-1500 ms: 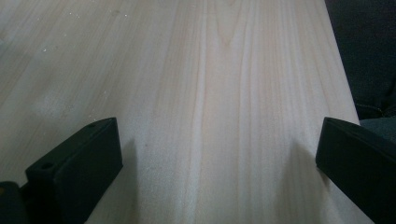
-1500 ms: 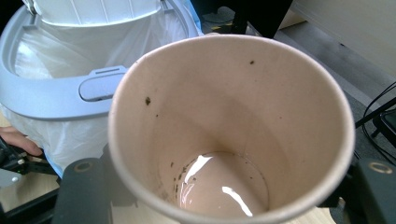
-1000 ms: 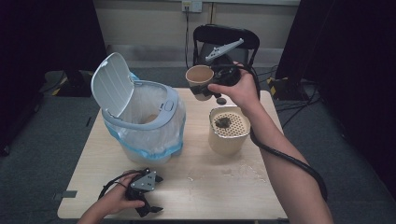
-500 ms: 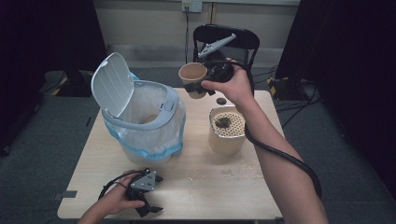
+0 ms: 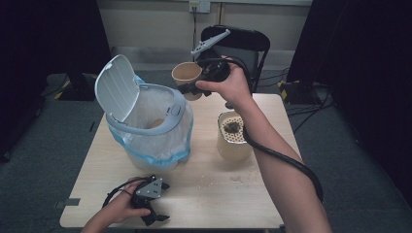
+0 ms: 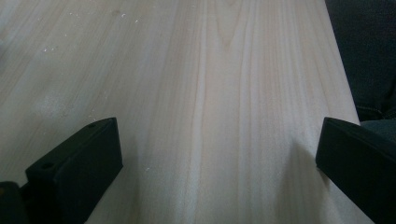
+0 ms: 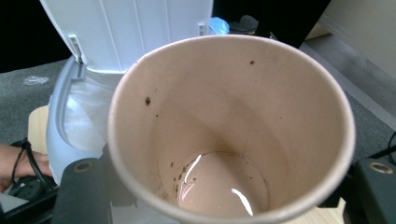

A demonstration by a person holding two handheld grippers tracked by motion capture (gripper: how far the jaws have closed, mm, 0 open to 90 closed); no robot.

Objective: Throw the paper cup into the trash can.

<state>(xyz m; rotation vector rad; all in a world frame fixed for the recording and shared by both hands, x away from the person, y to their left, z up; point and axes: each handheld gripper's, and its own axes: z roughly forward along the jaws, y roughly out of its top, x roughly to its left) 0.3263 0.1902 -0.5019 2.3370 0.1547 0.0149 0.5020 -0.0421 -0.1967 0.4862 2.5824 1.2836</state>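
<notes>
Left gripper (image 5: 154,217) rests on the table (image 5: 214,194) at 7 o'clock, jaws spread wide with nothing between them. The bin (image 5: 145,124), lid up, stands at 10 o'clock. Right gripper (image 5: 190,89), at 12 o'clock, clamps a paper cup (image 5: 186,74) just above the bin's far rim. Strainer cup (image 5: 233,136) sits at 3 o'clock.

- The bin (image 5: 145,126) stands on the tabletop (image 5: 209,194), left of centre.
- The strainer cup (image 5: 233,138) stands right of the bin.
- The paper cup (image 5: 187,77) hangs above the far edge, between them.
- The left tool (image 5: 153,204) rests at the near edge.
</notes>
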